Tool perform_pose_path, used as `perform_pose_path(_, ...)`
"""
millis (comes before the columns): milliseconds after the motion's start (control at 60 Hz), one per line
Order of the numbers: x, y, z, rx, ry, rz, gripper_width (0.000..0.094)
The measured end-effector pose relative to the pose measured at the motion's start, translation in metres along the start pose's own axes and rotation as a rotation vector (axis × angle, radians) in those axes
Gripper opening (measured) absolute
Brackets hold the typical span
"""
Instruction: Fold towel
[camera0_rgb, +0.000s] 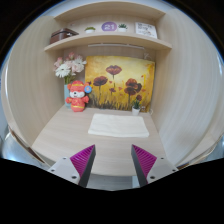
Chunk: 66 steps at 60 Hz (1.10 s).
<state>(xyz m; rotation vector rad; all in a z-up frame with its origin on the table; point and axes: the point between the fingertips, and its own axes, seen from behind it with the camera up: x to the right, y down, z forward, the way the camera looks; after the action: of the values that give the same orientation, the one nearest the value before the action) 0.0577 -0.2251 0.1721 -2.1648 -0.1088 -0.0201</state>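
A white towel (119, 125) lies flat on the light wooden desk (70, 135), beyond my fingers and toward the back wall. My gripper (113, 160) is open and empty, held above the desk's near edge. Its two fingers with magenta pads (82, 157) stand wide apart, well short of the towel. Nothing is between them.
A red and white toy figure (77, 97) stands at the back left beside a vase of flowers (70, 68). A yellow poppy picture (120, 82) leans on the back wall, with a small potted plant (136, 106) at its right. Two shelves (105, 40) with small items hang above.
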Motion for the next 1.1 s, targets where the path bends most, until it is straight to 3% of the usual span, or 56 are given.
perform_pose_path(233, -0.075, 0.018, 0.123, -0.067, -0.085, 0.005, 0.0711)
perform_pose_path(600, -0.115, -0.019, 0.311, -0.141, -0.064, 0.052, 0.0668)
perform_pose_path(683, -0.110, -0.015, 0.332, -0.175, -0.032, 0.024, 0.0593)
perform_pose_path(767, -0.097, -0.015, 0.337, -0.182, 0.024, -0.028, 0.0398)
perform_pose_path(867, -0.089, -0.013, 0.337, -0.185, 0.047, -0.023, 0.0227)
perform_pose_path(917, -0.082, -0.013, 0.337, -0.183, 0.070, -0.039, 0.0086)
perform_pose_path(1100, -0.082, -0.011, 0.337, -0.237, 0.056, -0.060, 0.0041)
